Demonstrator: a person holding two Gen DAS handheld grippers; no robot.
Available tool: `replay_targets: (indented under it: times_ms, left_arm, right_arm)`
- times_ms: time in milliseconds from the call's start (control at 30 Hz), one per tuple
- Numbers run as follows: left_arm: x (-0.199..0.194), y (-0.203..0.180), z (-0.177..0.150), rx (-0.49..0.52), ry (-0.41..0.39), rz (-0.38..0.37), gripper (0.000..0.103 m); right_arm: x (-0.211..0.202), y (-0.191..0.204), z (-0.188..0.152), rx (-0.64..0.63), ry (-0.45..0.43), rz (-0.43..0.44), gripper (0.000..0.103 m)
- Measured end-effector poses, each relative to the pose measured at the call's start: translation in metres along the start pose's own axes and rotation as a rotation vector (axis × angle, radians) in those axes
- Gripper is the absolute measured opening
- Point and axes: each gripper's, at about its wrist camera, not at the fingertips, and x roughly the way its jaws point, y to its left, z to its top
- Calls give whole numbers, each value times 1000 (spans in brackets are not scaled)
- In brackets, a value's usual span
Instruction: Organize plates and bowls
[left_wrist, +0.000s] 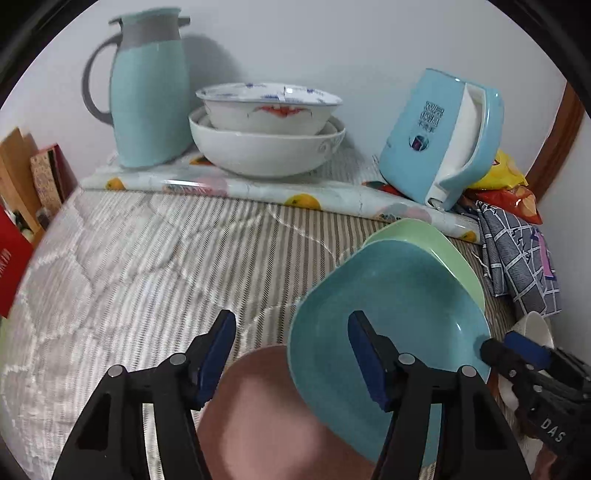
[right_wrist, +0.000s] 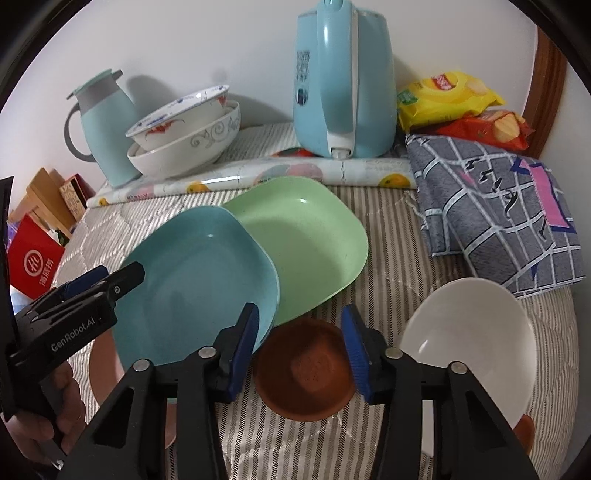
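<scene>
Left gripper (left_wrist: 291, 360): jaws apart, straddling the teal plate's (left_wrist: 399, 317) left rim, pads not pressing; a pink plate (left_wrist: 258, 413) lies beneath. Right gripper (right_wrist: 299, 350): jaws narrow but clear, hovering over the brown bowl (right_wrist: 306, 384), lower centre. Teal plate overlaps the green plate (right_wrist: 306, 243), mid-frame. White bowl (right_wrist: 476, 339) lower right. Stacked bowls (right_wrist: 184, 144) upper left, beside the jug (right_wrist: 107, 136). All on the striped desk (right_wrist: 388, 258).

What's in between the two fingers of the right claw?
A small brown bowl sits in the gap of the right claw, resting on the striped cloth. The fingers don't touch it. The right wrist view shows it.
</scene>
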Motion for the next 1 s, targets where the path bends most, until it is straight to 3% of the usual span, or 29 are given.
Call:
replay_targets:
  times_ms: [133, 233, 367, 467, 567, 1000]
  left_arm:
    - [7, 0, -1, 0, 8, -12, 51]
    - [13, 3, -2, -12, 21, -32, 37]
    - [15, 2, -3, -8, 24, -74, 17]
    - [11, -1, -3, 0, 15, -70, 14]
    - [6, 2, -3, -15, 3, -76, 12]
    - [-39, 21, -19, -47, -41, -76, 12]
  right_arm:
    - [8, 0, 1, 4, 15, 5, 40]
    - [12, 3, 3, -1, 21, 7, 35]
    - [17, 9, 4, -15, 21, 20, 19]
    - [17, 15, 4, -34, 11, 16, 10]
    - [17, 18, 5, -44, 2, -13, 9]
    - [-20, 36, -1, -54, -55, 19, 8]
